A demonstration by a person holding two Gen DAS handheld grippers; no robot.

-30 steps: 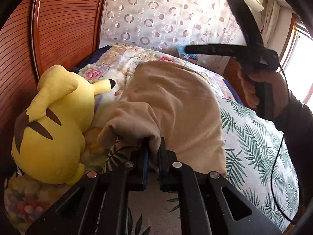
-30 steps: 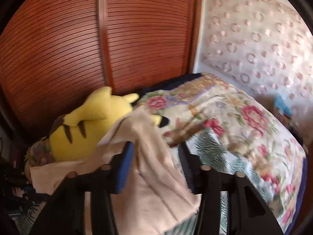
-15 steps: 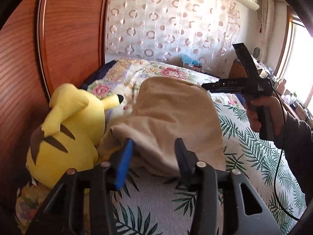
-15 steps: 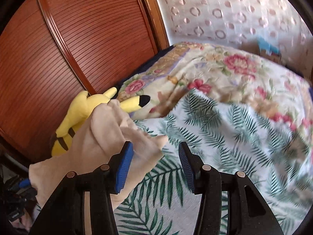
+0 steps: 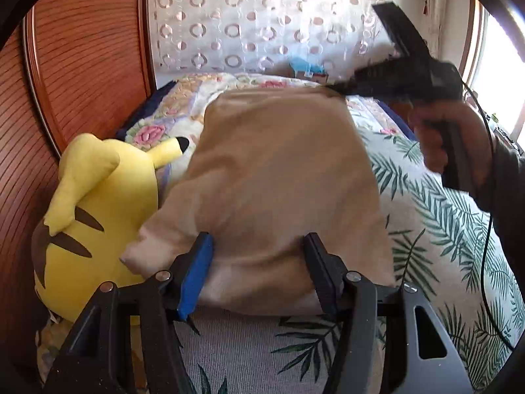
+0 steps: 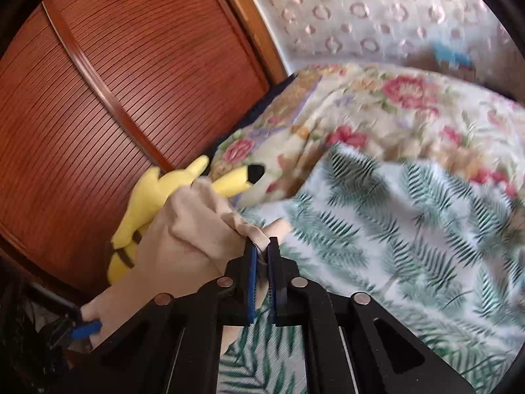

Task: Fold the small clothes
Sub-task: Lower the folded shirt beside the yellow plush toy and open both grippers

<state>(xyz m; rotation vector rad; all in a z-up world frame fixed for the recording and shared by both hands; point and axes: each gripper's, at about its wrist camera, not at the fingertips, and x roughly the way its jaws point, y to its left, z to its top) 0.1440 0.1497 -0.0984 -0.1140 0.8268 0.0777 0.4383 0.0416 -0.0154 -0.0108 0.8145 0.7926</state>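
A beige garment (image 5: 282, 177) lies spread on the bed with the leaf-print sheet (image 5: 436, 223). My left gripper (image 5: 259, 272) is open, its jaws wide apart at the garment's near edge, with cloth between them. My right gripper (image 6: 261, 252) is shut on the garment's far corner (image 6: 252, 233). In the left wrist view the right gripper (image 5: 338, 87) shows at the far right corner of the garment, held by a hand. In the right wrist view the garment (image 6: 183, 239) bunches to the left, and the left gripper's blue pad (image 6: 86, 328) shows at its far end.
A yellow plush toy (image 5: 95, 223) lies on the left edge of the bed against a brown slatted wardrobe door (image 5: 82, 65). A floral quilt (image 6: 377, 111) covers the far part of the bed. A patterned curtain (image 5: 256, 23) hangs behind. A cable (image 5: 485, 262) hangs from the right hand.
My left gripper let go of the garment's near edge and opened wide. My right gripper went from open to shut on the far corner of the garment.
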